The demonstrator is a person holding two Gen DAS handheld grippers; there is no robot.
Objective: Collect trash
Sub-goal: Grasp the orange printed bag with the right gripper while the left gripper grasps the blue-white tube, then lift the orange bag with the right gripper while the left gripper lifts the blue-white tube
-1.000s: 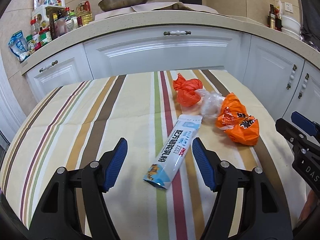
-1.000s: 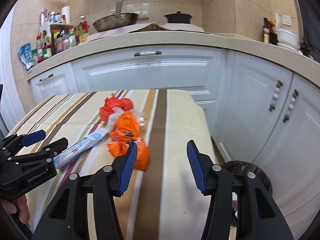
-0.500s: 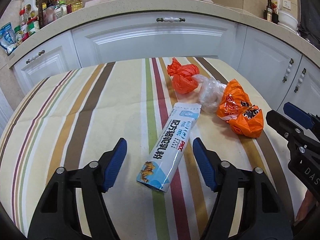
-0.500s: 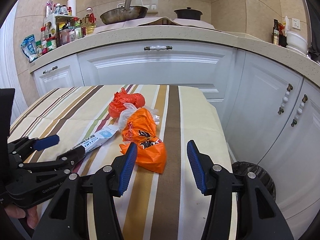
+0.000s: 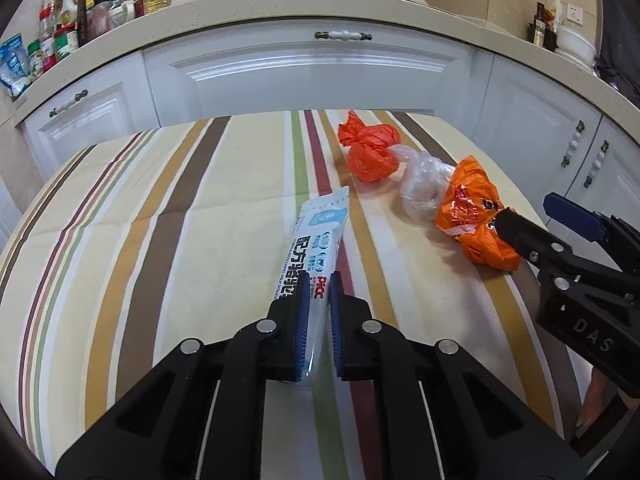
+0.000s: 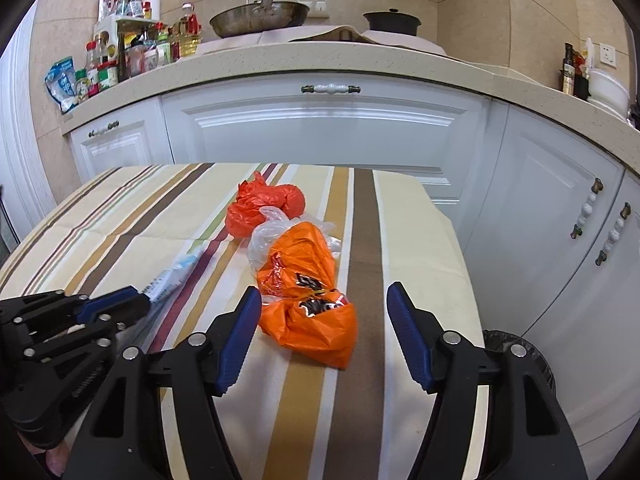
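Our left gripper (image 5: 319, 280) has just closed its jaws on the long, flat, glossy sachet (image 5: 316, 248), which lies on the striped tablecloth (image 5: 160, 220); pickup can follow. Our right gripper (image 6: 322, 312) has just been opening, released and straddling the crinkled orange bag (image 6: 308, 300), pads not pressing it

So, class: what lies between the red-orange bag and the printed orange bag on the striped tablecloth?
A crumpled clear plastic bag sits between the red-orange bag and the printed orange bag, touching both; the left wrist view shows it best.

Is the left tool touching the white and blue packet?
Touching. In the left wrist view, both pads of the left tool press the white and blue packet.
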